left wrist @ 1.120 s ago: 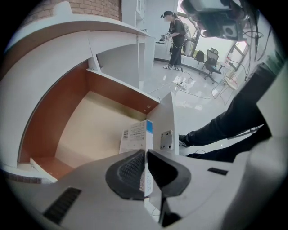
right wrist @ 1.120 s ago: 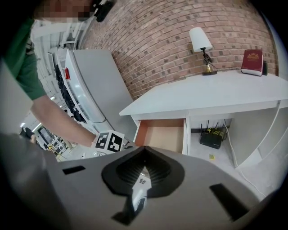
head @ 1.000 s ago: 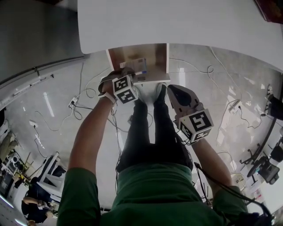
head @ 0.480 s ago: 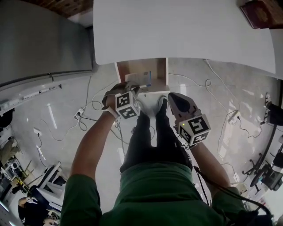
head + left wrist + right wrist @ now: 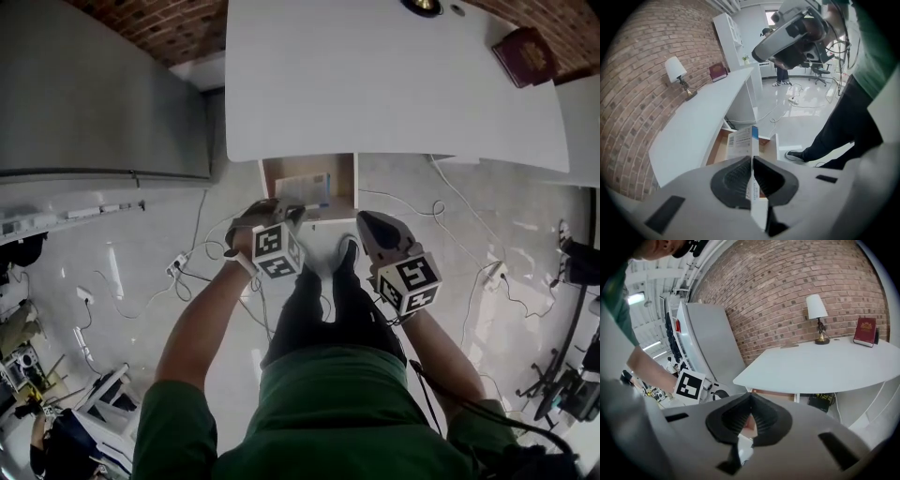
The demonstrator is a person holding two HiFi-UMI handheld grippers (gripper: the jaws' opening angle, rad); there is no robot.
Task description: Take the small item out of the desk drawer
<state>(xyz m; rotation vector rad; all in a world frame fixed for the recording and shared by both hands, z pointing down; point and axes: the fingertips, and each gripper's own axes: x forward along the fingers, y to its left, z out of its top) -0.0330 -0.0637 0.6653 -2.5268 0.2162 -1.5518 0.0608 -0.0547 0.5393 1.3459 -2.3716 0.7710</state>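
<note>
The small item (image 5: 742, 140) is a thin, flat carton, white with a barcode and print on its face and a blue strip along one edge. It stands edge-on between the ribbed black pads of the left gripper (image 5: 752, 160), whose jaws are pinched tight on its lower part. In the head view it sits at centre frame, over the open drawer (image 5: 277, 174), which is wood-brown inside and white-fronted, under the smooth white desk (image 5: 394, 84). The right gripper (image 5: 750, 398), just right of centre there, has its tips together on nothing. The item's print is too small to read, and the jaws hide its lower end.
</note>
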